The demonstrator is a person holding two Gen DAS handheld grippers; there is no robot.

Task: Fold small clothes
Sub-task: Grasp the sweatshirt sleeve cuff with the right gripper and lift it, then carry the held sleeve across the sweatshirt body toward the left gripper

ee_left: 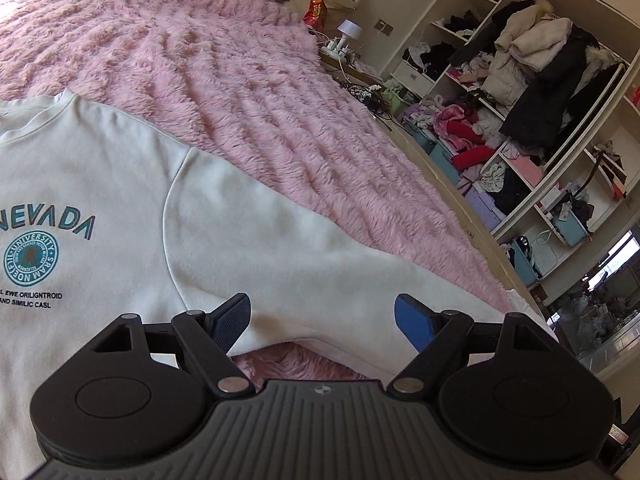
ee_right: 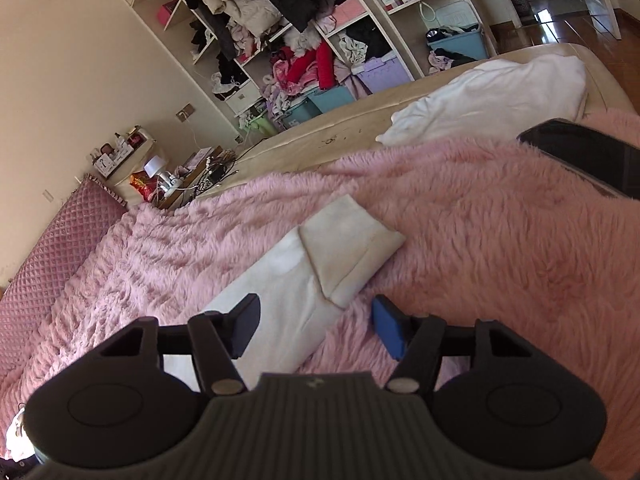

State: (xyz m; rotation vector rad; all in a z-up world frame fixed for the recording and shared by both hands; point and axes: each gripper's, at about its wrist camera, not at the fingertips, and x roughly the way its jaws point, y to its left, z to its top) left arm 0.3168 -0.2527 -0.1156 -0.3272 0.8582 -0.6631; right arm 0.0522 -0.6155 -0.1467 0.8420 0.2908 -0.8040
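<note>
Pink blanket (ee_left: 240, 80) on bed; sweatshirt (ee_left: 100, 184) laid flat for folding. Left gripper (ee_left: 322, 322) and right gripper (ee_right: 316, 330), fingers spread, straddling sleeve (ee_right: 280, 280), nothing pinched.

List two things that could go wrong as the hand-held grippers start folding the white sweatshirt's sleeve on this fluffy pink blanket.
1. The open right hand-held gripper straddles the sleeve of the white printed sweatshirt near its cuff; its fingers might pinch the fluffy pink blanket too.
2. The open left hand-held gripper sits at the sleeve's edge, so it may catch only one layer.
</note>
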